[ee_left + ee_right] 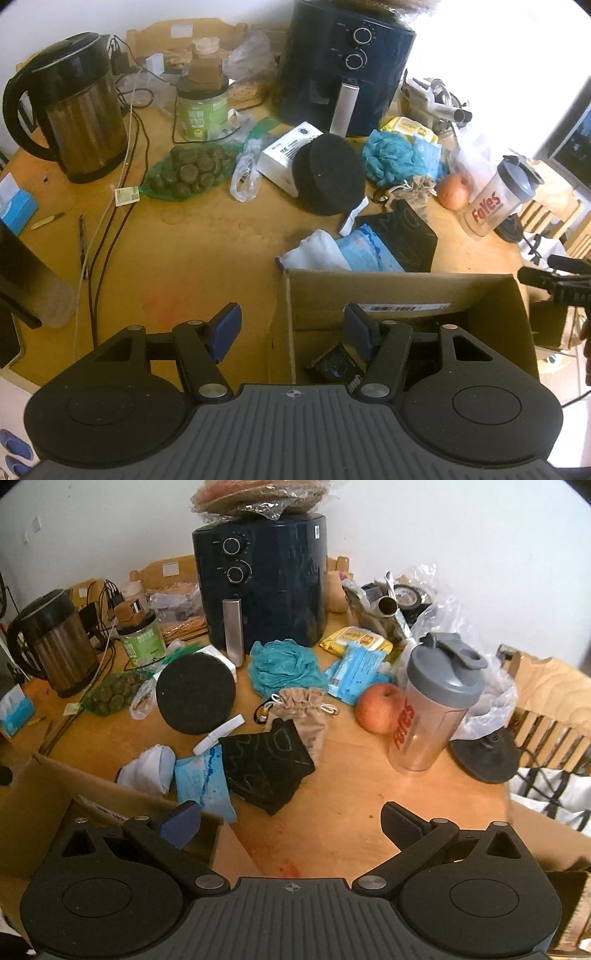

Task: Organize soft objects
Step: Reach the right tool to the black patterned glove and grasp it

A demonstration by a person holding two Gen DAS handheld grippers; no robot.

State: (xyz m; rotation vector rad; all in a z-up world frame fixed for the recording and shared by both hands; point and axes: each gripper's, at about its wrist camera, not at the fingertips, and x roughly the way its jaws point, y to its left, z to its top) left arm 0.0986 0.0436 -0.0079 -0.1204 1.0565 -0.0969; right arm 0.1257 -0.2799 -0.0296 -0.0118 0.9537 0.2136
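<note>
From the left wrist, our left tongs (291,334) hang released and empty over the near wall of the cardboard box (402,286). Just beyond the box lie a white cloth (317,251), a blue cloth (365,247) and a black cloth (400,234); farther off, the black sponge (328,173) leans against a white carton (284,151).

From the right wrist, our right tongs (291,825) are released above the bare counter (351,786), right of the box. The teal bath pouf (284,668) sits before the air fryer (262,583), the tan pouch (306,712) beyond the black cloth.
</note>
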